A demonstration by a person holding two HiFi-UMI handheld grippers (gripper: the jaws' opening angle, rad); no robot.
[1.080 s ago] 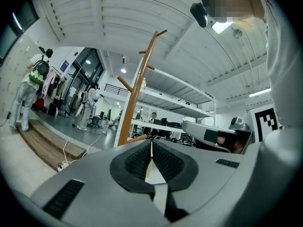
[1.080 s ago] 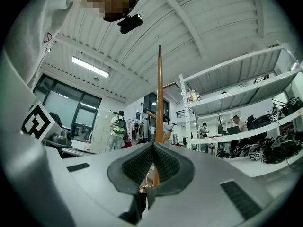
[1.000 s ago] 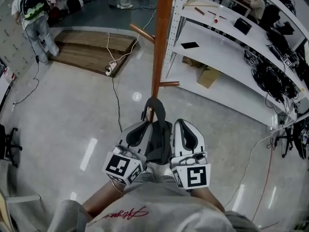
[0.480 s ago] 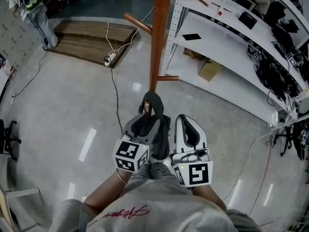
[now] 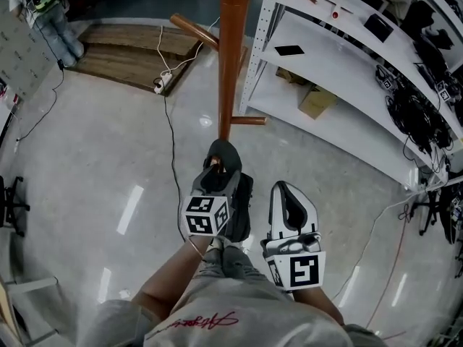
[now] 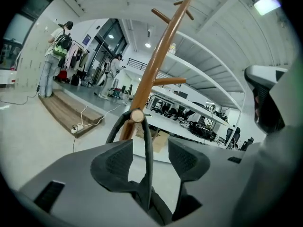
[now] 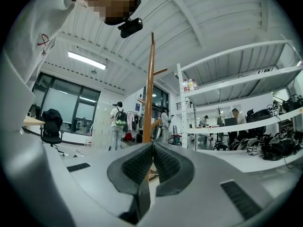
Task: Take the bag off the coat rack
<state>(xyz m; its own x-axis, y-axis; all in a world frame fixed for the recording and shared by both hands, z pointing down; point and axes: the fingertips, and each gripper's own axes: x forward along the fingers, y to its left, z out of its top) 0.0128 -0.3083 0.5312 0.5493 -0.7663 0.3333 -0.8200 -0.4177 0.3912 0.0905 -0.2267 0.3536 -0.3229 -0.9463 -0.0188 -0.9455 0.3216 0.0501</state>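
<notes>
A dark bag [image 5: 243, 205] hangs by its strap [image 5: 223, 151] from a low peg of the brown wooden coat rack [image 5: 232, 49]. In the left gripper view the strap [image 6: 147, 141] loops over the peg's round end [image 6: 137, 116] and runs down between my jaws. My left gripper [image 6: 150, 148] is opening, and its pads stand off the strap on both sides. In the head view my left gripper [image 5: 216, 175] points up at the peg, against the bag. My right gripper [image 5: 285, 188] sits to the bag's right; its jaws [image 7: 152, 148] are shut on nothing.
White shelving [image 5: 327, 58] stands right of the pole, with a cardboard box [image 5: 313, 110] under it and cables [image 5: 412, 114] on its far end. A wooden platform [image 5: 130, 56], a power strip with cord [image 5: 160, 85], a person [image 5: 45, 6] and a chair [image 5: 10, 207] lie left.
My left gripper has turned and shifted right, closer under the peg and against the bag. The right gripper has drifted a little down and right. The bag still hangs on the peg.
</notes>
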